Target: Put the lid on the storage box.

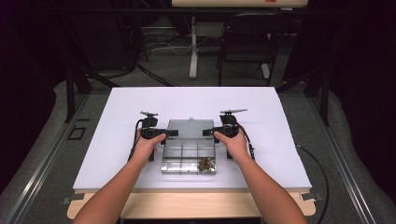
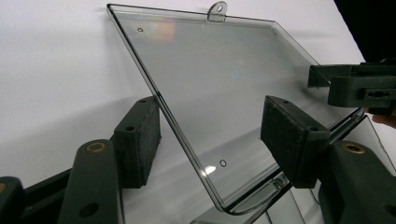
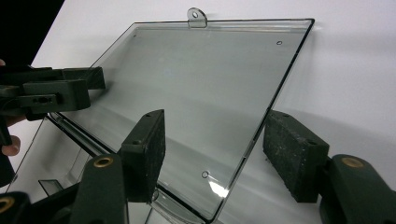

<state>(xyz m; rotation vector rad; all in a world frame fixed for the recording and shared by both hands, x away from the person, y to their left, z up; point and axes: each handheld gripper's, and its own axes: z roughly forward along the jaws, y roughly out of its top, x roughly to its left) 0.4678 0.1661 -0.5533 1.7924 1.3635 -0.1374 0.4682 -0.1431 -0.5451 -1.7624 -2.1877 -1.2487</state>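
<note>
A clear plastic compartment box (image 1: 188, 158) lies in the middle of the white table (image 1: 116, 140), with its lid (image 1: 189, 127) swung back and raised at a slant. A brown clump (image 1: 205, 164) sits in a front right compartment. My left gripper (image 1: 171, 133) stands open at the lid's left side. In the left gripper view the lid's (image 2: 224, 79) left edge runs between the jaws of my left gripper (image 2: 217, 140), touching neither pad. My right gripper (image 1: 208, 132) (image 3: 217, 156) stands open the same way around the right edge of the lid (image 3: 201, 79). Each gripper view shows the other gripper farther off, my right gripper (image 2: 327, 86) and my left gripper (image 3: 93, 86).
The white table top has bare room on both sides of the box and behind it. Its wooden front edge (image 1: 187, 205) lies near the person. Beyond the table stand a dark chair (image 1: 247, 42), a white table leg (image 1: 193, 46) and floor cables (image 1: 154, 46).
</note>
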